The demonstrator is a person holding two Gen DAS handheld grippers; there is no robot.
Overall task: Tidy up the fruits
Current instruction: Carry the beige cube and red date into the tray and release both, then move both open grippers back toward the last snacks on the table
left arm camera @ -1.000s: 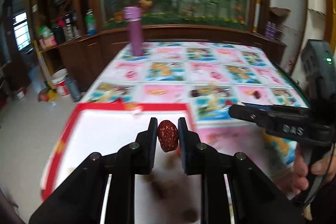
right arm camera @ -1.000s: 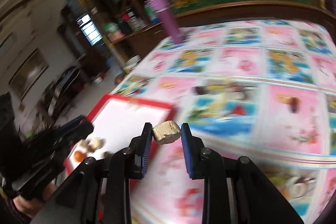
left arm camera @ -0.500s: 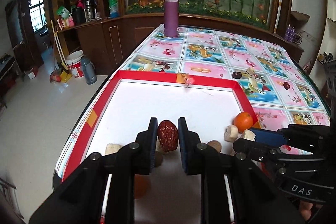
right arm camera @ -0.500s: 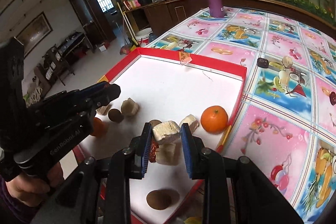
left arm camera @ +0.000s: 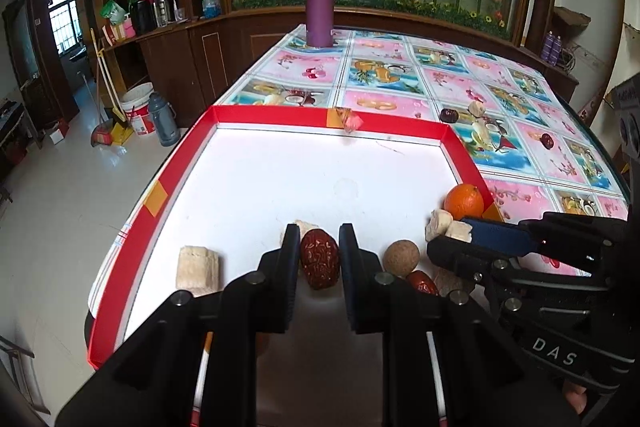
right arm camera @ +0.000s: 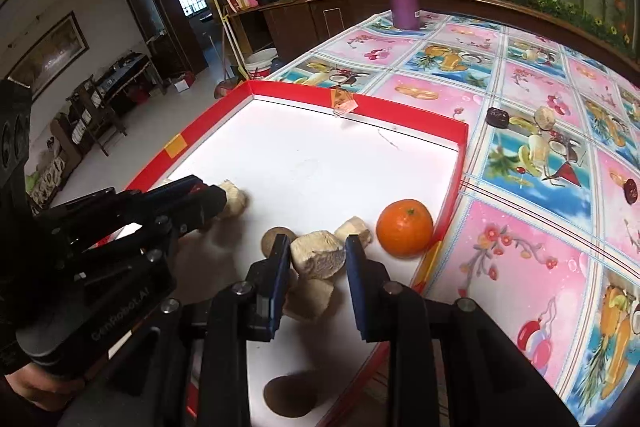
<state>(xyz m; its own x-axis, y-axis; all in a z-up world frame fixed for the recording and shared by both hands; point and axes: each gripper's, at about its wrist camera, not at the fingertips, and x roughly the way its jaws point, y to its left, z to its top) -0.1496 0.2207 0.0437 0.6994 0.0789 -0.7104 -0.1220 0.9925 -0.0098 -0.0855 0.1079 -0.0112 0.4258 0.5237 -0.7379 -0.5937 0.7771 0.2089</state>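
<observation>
Both grippers have swung over from the patterned table (left arm camera: 460, 83) and now hang above the red-rimmed tray (left arm camera: 180, 171). Left gripper (left arm camera: 319, 259) is clamped on a wrinkled red date (left arm camera: 319, 259); right gripper (right arm camera: 318, 261) pinches a pale fruit chunk (right arm camera: 318, 253). Just beyond lie more chunks, a brown ball (left arm camera: 401, 257) and an orange (right arm camera: 405, 222) against the tray's right wall.
</observation>
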